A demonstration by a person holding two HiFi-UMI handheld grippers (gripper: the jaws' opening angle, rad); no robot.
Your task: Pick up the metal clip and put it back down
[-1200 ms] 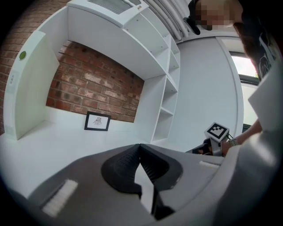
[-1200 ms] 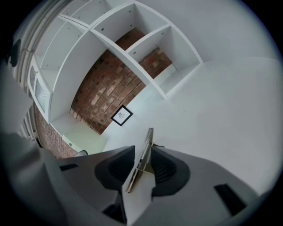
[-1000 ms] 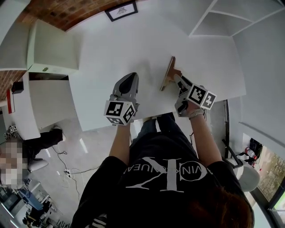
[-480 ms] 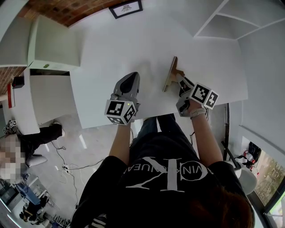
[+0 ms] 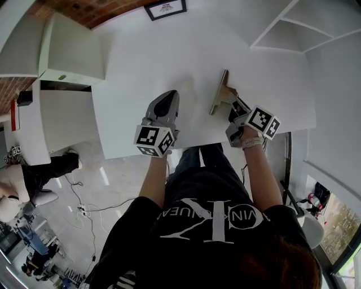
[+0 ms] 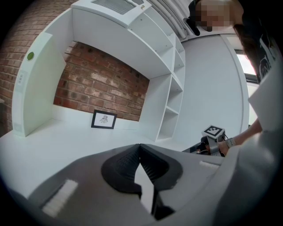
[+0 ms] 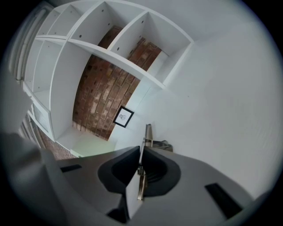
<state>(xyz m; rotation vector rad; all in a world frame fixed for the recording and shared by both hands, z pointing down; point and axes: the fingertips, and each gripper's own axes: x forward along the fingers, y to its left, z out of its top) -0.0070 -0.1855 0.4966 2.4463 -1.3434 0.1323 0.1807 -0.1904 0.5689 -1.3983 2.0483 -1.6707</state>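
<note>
The metal clip (image 5: 220, 93) is a flat brownish-metal piece standing on edge over the white table (image 5: 169, 56), right of centre. My right gripper (image 5: 232, 101) is shut on its near end. In the right gripper view the clip's thin lever (image 7: 141, 175) runs between the closed jaws and its body (image 7: 148, 136) sticks out ahead, low over the table. I cannot tell whether it touches the surface. My left gripper (image 5: 167, 97) rests near the table's front edge, shut with nothing in it (image 6: 140, 147), well left of the clip.
A framed picture (image 5: 165, 9) leans against the brick wall at the table's back. White shelves (image 5: 293, 28) stand at the right and a white cabinet (image 5: 67, 51) at the left. The table's front edge (image 5: 130, 151) runs just under both grippers.
The whole view has shifted a little. My right gripper still holds the clip in much the same spot, and the left gripper has not visibly moved.
</note>
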